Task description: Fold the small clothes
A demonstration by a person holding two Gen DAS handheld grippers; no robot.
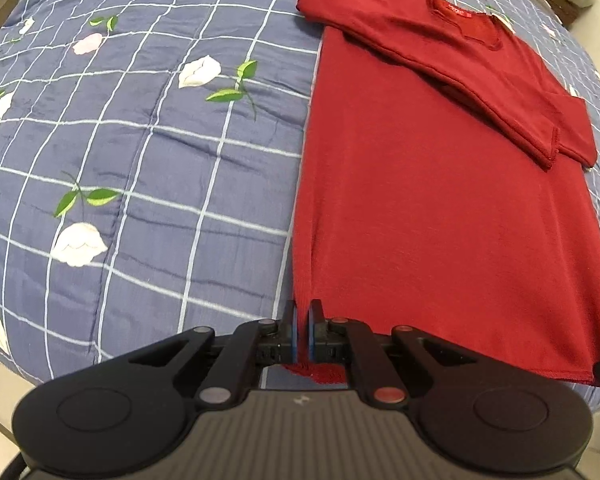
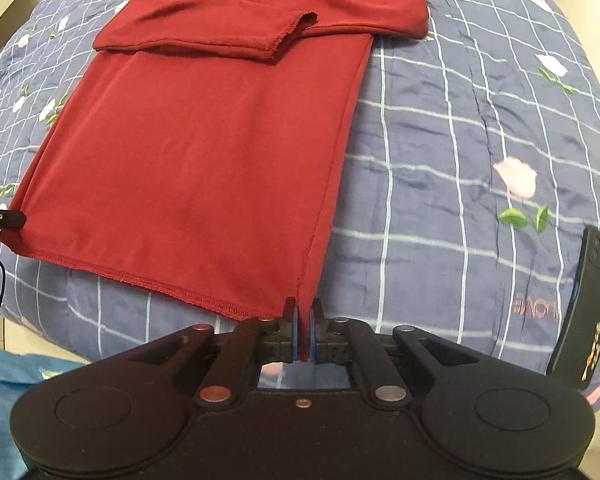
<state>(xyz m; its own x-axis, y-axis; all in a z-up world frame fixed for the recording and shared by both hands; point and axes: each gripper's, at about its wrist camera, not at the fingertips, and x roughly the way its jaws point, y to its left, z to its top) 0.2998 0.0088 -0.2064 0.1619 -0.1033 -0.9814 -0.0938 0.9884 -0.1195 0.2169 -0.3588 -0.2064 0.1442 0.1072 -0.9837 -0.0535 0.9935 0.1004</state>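
A red sweater (image 1: 440,216) lies flat on a blue floral quilt (image 1: 148,160), collar at the far end, both sleeves (image 2: 220,36) folded across the chest. The left gripper (image 1: 303,334) pinches the near left hem corner, jaws nearly closed on the cloth. The right gripper (image 2: 304,330) clamps the near right hem corner. A dark phone (image 2: 588,304) rests on the quilt at the right.

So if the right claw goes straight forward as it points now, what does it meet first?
The right claw, shut on the red sweater's hem corner, would run along its side edge and probably meet the folded sleeves first; depth is unclear.
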